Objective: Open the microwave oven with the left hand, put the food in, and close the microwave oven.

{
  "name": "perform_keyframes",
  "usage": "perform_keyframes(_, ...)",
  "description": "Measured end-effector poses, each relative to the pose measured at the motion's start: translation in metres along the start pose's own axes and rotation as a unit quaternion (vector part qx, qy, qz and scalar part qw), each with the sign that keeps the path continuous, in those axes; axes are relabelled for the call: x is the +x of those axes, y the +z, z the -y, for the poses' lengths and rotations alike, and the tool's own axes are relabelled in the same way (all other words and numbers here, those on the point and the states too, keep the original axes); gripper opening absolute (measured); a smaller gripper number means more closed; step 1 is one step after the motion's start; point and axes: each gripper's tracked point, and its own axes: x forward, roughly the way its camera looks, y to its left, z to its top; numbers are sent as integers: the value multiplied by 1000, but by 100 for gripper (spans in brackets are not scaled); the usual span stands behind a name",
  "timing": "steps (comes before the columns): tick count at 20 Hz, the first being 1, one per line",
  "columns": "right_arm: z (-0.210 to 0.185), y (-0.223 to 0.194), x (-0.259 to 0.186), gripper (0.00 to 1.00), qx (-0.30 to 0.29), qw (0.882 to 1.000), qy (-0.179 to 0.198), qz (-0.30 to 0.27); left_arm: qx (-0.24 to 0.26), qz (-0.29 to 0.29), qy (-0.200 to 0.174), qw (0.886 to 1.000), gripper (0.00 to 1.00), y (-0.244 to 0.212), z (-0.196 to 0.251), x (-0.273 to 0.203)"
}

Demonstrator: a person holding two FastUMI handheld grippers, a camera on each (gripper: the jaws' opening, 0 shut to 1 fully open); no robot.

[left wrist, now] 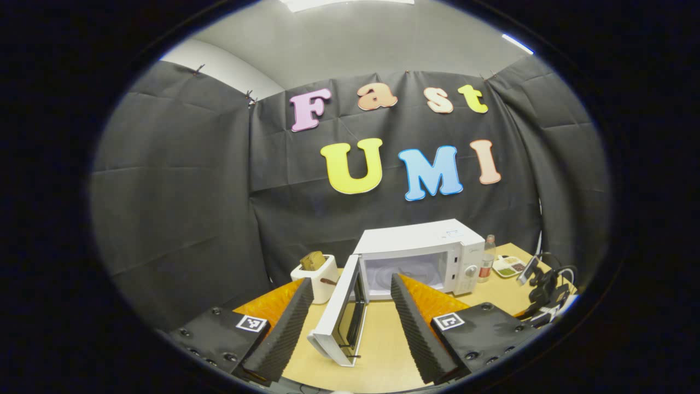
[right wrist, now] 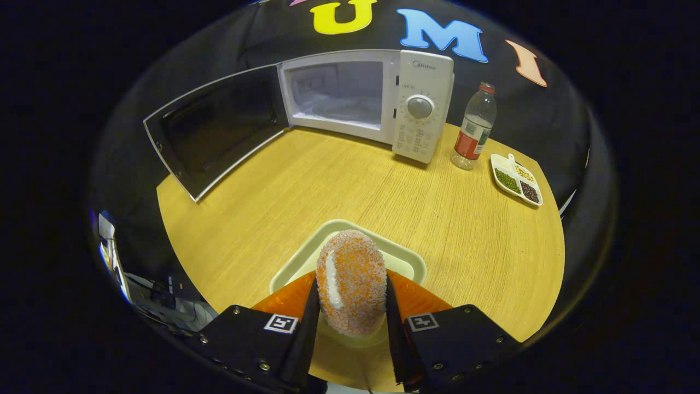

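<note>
While the microwave (right wrist: 377, 104) stood with door (right wrist: 216, 128) swung wide, right hand-held gripper (right wrist: 350, 306) clamped the oval food (right wrist: 351, 282), long axis pointing forward, over a tray (right wrist: 407, 262); left hand-held gripper (left wrist: 350, 312) gaped empty.

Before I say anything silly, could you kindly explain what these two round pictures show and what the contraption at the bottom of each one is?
There is no robot here: a person holds a two-finger gripper in each hand, and a fisheye camera rides on each, looking along its fingers.

The left gripper view shows the left gripper open and holding nothing, facing the microwave, whose door stands swung open. A toaster sits to the left of it.

The right gripper view looks down at the table. The right gripper is shut on the food, a crumbed oval piece, above a pale tray. Farther off stand the microwave, a bottle and a small divided dish of beans or grains.

So the door is open, and the food is not yet inside.
</note>
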Motion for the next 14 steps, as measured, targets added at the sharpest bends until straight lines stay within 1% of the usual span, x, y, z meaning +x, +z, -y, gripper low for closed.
perform_keyframes(2,-20,33,-10,58,50,998,30,24,-1,-1,-4,1000,94,-3,-5,4)
perform_keyframes(5,-53,85,-14,58,84,993,62,55,-3,-12,-12,1000,94,-15,-13,11)
perform_keyframes(7,-85,119,-14,58,121,985,96,77,3,-15,-17,1000,94,-18,-20,18)
perform_keyframes(8,-96,134,-12,58,138,981,105,89,6,-17,-18,1000,94,-20,-24,21)
perform_keyframes(10,-110,164,0,58,155,976,107,113,10,-18,-22,1000,94,-22,-32,25)
perform_keyframes(12,-118,185,17,58,169,972,99,128,10,-18,-27,999,94,-22,-38,31)
perform_keyframes(14,-111,199,39,58,177,972,72,135,9,-16,-32,999,94,-24,-42,41)
